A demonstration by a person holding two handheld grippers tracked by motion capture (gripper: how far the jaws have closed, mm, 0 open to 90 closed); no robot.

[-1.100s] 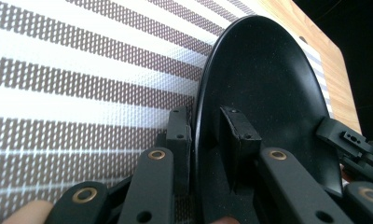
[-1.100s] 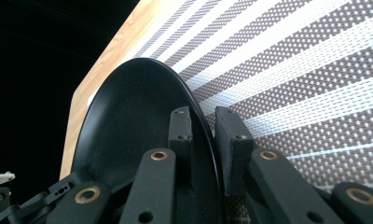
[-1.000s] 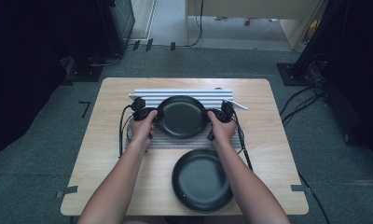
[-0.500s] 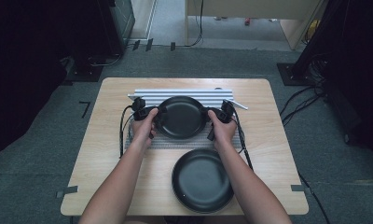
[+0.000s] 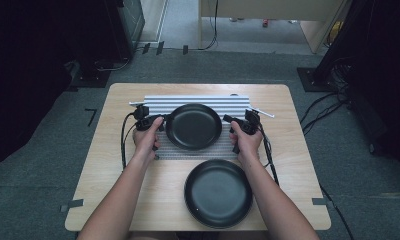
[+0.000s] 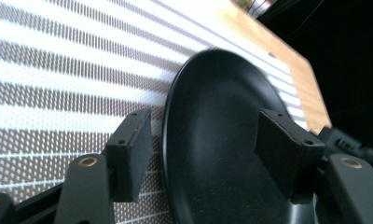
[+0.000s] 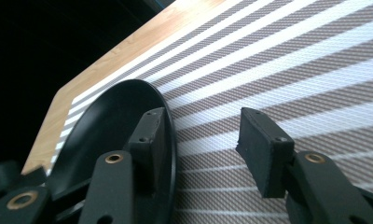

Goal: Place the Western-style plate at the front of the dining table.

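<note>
A black plate (image 5: 193,126) lies flat on the striped placemat (image 5: 198,101). My left gripper (image 5: 160,127) is at its left rim and my right gripper (image 5: 228,122) at its right rim. Both sets of jaws have just been opening. In the left gripper view the plate (image 6: 222,140) has its rim between the spread jaws of the left gripper (image 6: 205,135), and the pads stand clear of it. In the right gripper view the right gripper (image 7: 205,135) is open, one pad (image 7: 152,140) over the plate's (image 7: 105,126) edge, the other above the mat.
A second black plate (image 5: 218,192) sits on the bare wooden table (image 5: 113,165) near the front edge, between the person's forearms. A thin white stick (image 5: 260,111) lies at the mat's far right corner. Cables trail from both grippers along the table.
Both hands have edged slightly outward from the far plate's sides. The plate lies where it was on the mat.
</note>
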